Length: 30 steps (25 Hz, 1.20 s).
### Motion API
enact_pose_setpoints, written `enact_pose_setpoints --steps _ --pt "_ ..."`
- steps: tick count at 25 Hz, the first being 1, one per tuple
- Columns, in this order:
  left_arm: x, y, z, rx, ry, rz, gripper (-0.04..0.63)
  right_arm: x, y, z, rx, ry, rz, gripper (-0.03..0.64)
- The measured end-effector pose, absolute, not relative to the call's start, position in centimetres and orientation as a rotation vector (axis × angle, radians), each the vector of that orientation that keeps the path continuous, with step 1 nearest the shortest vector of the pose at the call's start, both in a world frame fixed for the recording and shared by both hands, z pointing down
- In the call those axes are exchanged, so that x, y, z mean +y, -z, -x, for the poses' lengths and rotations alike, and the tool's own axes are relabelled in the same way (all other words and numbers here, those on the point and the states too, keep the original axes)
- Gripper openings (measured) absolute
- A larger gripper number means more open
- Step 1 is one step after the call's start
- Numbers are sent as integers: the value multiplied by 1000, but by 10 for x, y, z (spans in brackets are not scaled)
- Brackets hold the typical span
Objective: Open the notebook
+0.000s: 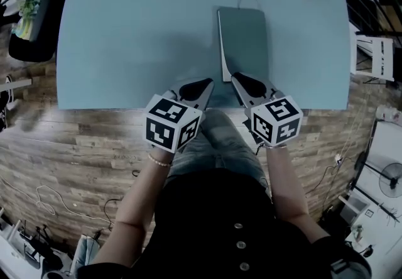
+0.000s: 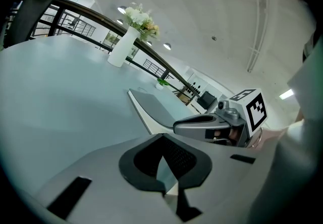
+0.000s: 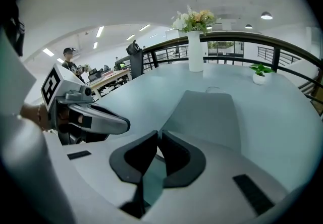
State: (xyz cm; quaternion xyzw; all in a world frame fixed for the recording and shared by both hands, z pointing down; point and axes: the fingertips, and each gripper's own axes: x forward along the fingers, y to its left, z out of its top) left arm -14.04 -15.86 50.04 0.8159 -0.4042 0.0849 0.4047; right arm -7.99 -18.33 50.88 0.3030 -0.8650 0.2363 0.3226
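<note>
Lying by the near edge of the table [image 1: 125, 32], right of centre, the notebook [image 1: 244, 36] is pinched at its slightly lifted near left corner by the right gripper [image 1: 235, 76], jaws almost together on it; the left gripper [image 1: 209, 83] is held just left, jaws closed, empty.

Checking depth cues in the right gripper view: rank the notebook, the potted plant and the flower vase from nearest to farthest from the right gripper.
1. notebook: at the tips of the right gripper, just ahead.
2. potted plant: farther back, off to the right.
3. flower vase: farthest back, almost straight ahead.
</note>
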Motion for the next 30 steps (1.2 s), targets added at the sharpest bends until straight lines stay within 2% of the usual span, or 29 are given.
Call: enact_pose_setpoints --steps 30 --pt "-209 -455 62 -1099 -297 -2171 17 -208 -426 2 -2541 -754 -857 28"
